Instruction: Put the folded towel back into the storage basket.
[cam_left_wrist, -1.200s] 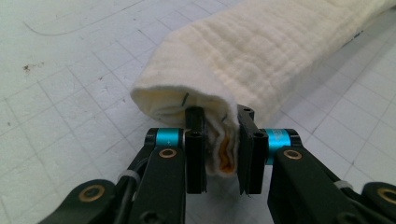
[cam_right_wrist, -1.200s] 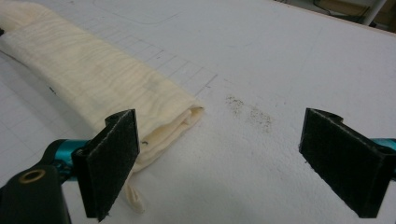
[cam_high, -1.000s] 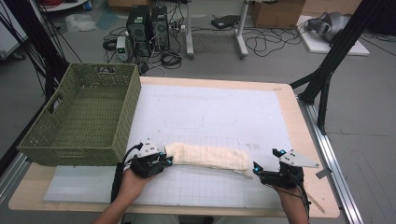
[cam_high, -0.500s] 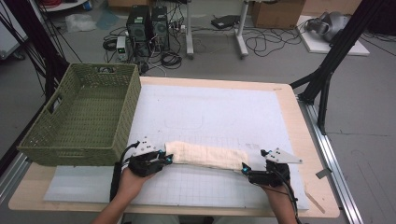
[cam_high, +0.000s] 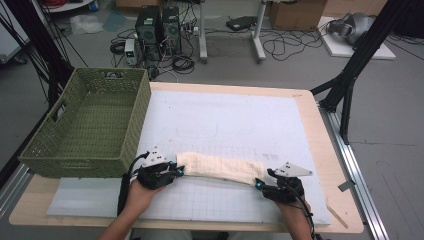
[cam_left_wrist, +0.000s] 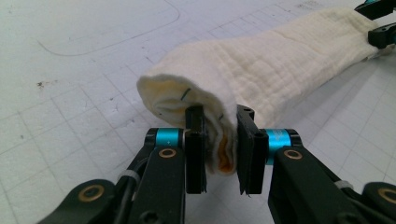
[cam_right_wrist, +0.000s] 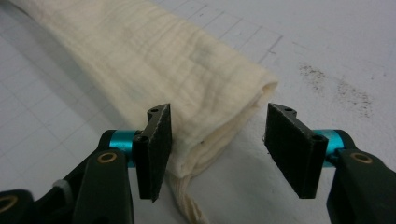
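A cream cloth (cam_high: 220, 168), folded into a long roll, lies across the near part of the white grid mat (cam_high: 235, 120). My left gripper (cam_high: 176, 170) is at its left end, jaws shut on the cloth's folded edge (cam_left_wrist: 219, 149). At the right end of the roll is my right gripper (cam_high: 259, 184). In the right gripper view its jaws stand wide open around the cloth's end (cam_right_wrist: 219, 116), the left pad touching the fabric, the right pad apart from it. The right gripper's jaws (cam_left_wrist: 380, 21) also appear far off in the left gripper view.
A green woven basket (cam_high: 87, 125) stands on the table's left side, close to my left hand. The wooden table edge (cam_high: 330, 165) runs along the right. Computers and cables lie on the floor beyond the table.
My right gripper has moved left along the mat to the cloth's right end and now straddles it. The left gripper has stayed at the left end.
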